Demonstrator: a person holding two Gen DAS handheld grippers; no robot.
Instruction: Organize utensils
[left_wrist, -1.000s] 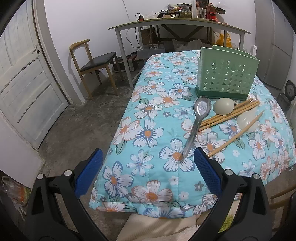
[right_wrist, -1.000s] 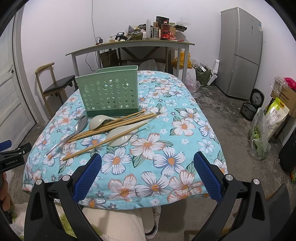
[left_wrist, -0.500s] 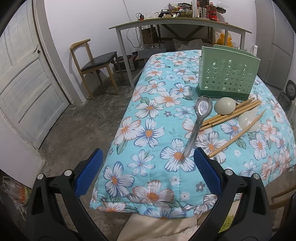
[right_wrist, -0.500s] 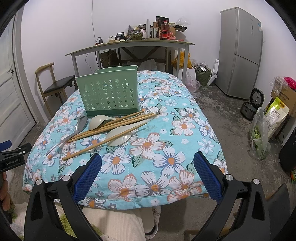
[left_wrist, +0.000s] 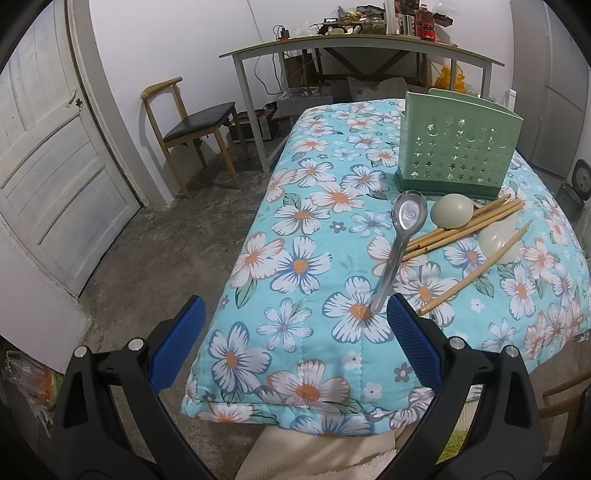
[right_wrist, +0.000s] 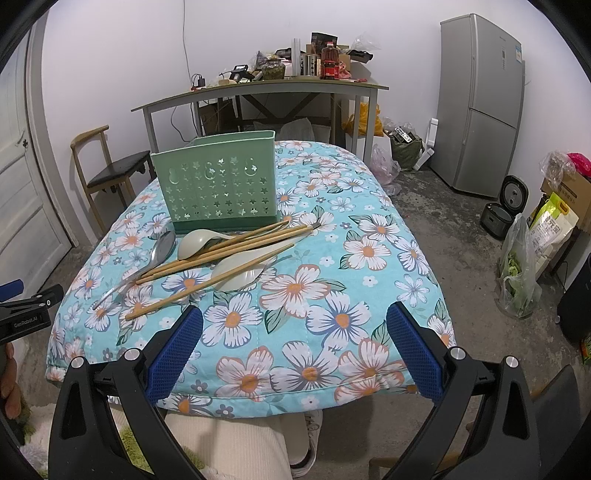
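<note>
A green perforated utensil holder (left_wrist: 458, 147) (right_wrist: 218, 184) stands upright on the floral tablecloth (left_wrist: 314, 266) (right_wrist: 332, 295). In front of it lie a metal spoon (left_wrist: 397, 243) (right_wrist: 147, 262), two pale green plastic spoons (left_wrist: 452, 210) (right_wrist: 201, 240) and several wooden chopsticks (left_wrist: 465, 229) (right_wrist: 236, 251). My left gripper (left_wrist: 291, 332) is open above the table's near left corner, its right finger close to the metal spoon's handle tip. My right gripper (right_wrist: 291, 343) is open over the near edge, short of the utensils. Both hold nothing.
A wooden chair (left_wrist: 192, 125) and a white door (left_wrist: 48, 155) stand at the left. A cluttered desk (right_wrist: 266, 88) sits behind the table, a grey fridge (right_wrist: 480, 103) and bags (right_wrist: 517, 273) at the right. A person's leg (right_wrist: 229, 443) is below the table edge.
The left gripper has drifted slightly forward toward the table. The right gripper and the utensils have not visibly moved.
</note>
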